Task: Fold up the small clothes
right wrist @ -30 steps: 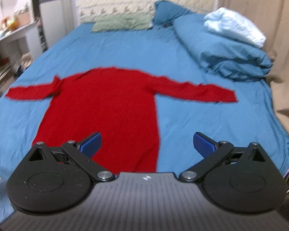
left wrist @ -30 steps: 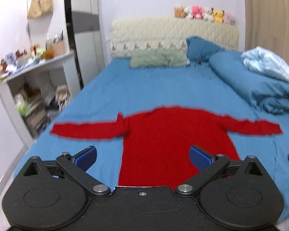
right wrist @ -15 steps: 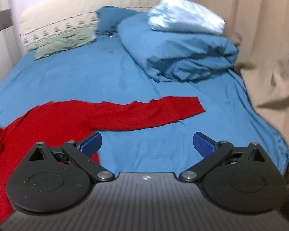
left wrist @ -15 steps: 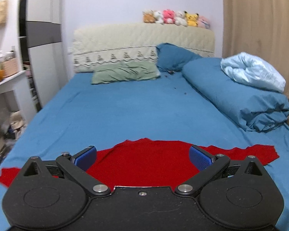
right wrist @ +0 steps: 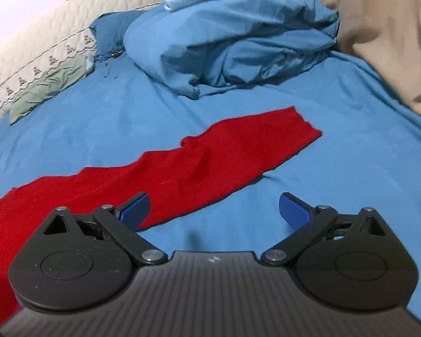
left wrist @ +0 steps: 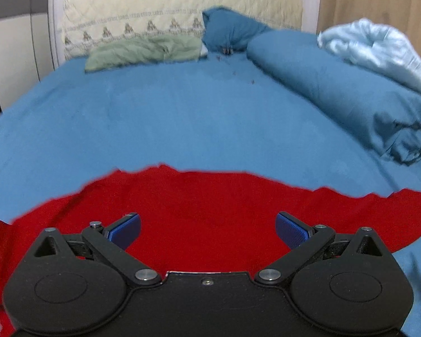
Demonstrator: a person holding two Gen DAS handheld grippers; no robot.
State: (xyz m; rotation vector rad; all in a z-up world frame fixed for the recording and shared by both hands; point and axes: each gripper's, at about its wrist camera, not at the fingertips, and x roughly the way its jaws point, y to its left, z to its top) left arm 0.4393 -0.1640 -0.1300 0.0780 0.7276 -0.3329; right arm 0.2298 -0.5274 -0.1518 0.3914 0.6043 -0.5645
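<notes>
Red top: the red top (left wrist: 207, 210) lies flat on the blue bed sheet (left wrist: 182, 118), filling the lower middle of the left wrist view; its upper edge runs wavy across the frame's middle.
Sleeve: in the right wrist view one sleeve (right wrist: 238, 151) stretches from lower left toward centre right, its cuff edge ending on bare sheet.
Left gripper: the left gripper (left wrist: 208, 230) hangs over the top's body, fingers spread wide, holding nothing.
Right gripper: the right gripper (right wrist: 214, 210) has its fingers released and apart; the left blue pad (right wrist: 133, 210) sits over the sleeve's lower edge, the other over sheet.
Open room: broad bare sheet above the top, up to the green pillow (left wrist: 143, 52).
Right side: the rolled blue duvet (right wrist: 233, 42) crowds the upper centre, near the cuff; the beige curtain (right wrist: 384, 28) bounds the upper right.
</notes>
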